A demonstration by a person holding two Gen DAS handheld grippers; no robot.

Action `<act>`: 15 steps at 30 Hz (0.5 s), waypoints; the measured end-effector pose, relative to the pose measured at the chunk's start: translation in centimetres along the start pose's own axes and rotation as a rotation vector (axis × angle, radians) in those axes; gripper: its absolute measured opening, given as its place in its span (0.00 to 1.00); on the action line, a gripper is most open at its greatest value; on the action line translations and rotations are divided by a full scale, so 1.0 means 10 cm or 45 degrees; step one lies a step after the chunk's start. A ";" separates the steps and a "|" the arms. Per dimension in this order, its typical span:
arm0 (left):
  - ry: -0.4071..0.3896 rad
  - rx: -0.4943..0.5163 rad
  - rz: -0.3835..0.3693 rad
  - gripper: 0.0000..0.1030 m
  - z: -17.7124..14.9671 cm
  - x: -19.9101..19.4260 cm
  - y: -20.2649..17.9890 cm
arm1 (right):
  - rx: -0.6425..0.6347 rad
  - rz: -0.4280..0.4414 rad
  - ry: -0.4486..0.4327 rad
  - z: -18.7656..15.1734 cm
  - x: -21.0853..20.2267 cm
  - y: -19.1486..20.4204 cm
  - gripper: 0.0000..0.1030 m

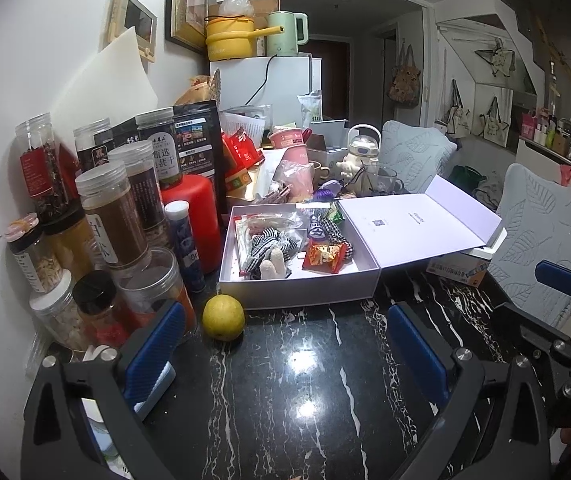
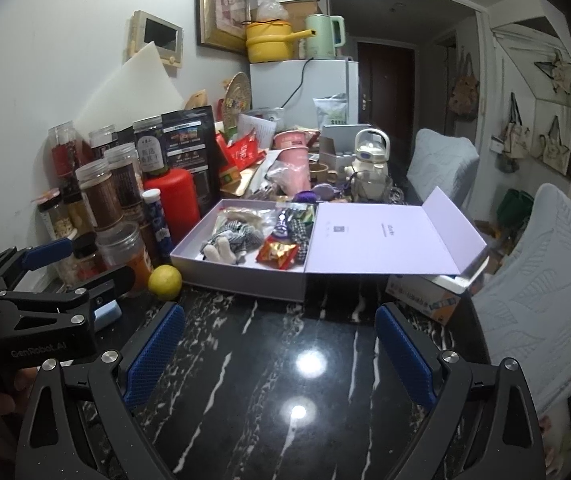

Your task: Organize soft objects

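- Left gripper (image 1: 285,344): jaws spread wide, holding nothing, over the black marble table (image 1: 305,400), short of the box (image 1: 297,286).
- Right gripper (image 2: 279,354): likewise spread and empty, alongside.
- Soft objects: a checked plush toy (image 1: 267,250) and a checked fabric piece (image 1: 331,232) lie inside the open box, beside a red snack packet (image 1: 323,258).
- Recommended approach: advance one gripper over the near wall, descend onto the plush body, and close on fabric bulk only.
- Avoid the packet, the yellow fruit (image 1: 223,317) and the jars (image 1: 113,216) at left.
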State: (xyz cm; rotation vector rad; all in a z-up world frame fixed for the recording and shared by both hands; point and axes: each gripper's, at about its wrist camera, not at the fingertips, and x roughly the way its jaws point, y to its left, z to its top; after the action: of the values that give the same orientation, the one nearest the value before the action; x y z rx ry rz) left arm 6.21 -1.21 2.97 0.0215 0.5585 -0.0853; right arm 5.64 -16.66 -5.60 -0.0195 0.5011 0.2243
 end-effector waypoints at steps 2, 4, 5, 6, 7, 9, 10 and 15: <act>0.009 0.001 0.000 1.00 0.01 0.02 -0.01 | -0.001 0.001 -0.004 0.00 0.00 -0.01 0.95; 0.014 0.001 -0.002 1.00 0.03 0.03 -0.02 | -0.004 -0.007 -0.003 0.02 0.01 -0.02 0.95; 0.013 0.001 -0.003 1.00 0.04 0.03 -0.03 | -0.006 -0.010 -0.001 0.02 0.01 -0.02 0.95; 0.011 0.001 -0.005 1.00 0.05 0.03 -0.03 | -0.008 -0.012 -0.002 0.03 0.01 -0.03 0.95; 0.010 0.001 -0.006 1.00 0.05 0.03 -0.03 | -0.009 -0.011 -0.004 0.04 0.01 -0.03 0.95; 0.008 -0.001 -0.009 1.00 0.07 0.03 -0.04 | -0.008 -0.007 -0.005 0.06 0.01 -0.05 0.95; 0.006 -0.003 -0.013 1.00 0.07 0.03 -0.04 | -0.005 -0.007 -0.004 0.07 0.02 -0.06 0.95; 0.011 -0.008 -0.013 1.00 0.09 0.04 -0.05 | 0.004 -0.012 -0.001 0.08 0.02 -0.09 0.95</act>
State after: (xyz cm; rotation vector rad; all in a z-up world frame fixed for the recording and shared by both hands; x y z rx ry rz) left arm 6.99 -1.74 3.49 0.0129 0.5675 -0.0937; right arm 6.40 -17.43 -5.05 -0.0185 0.5003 0.2142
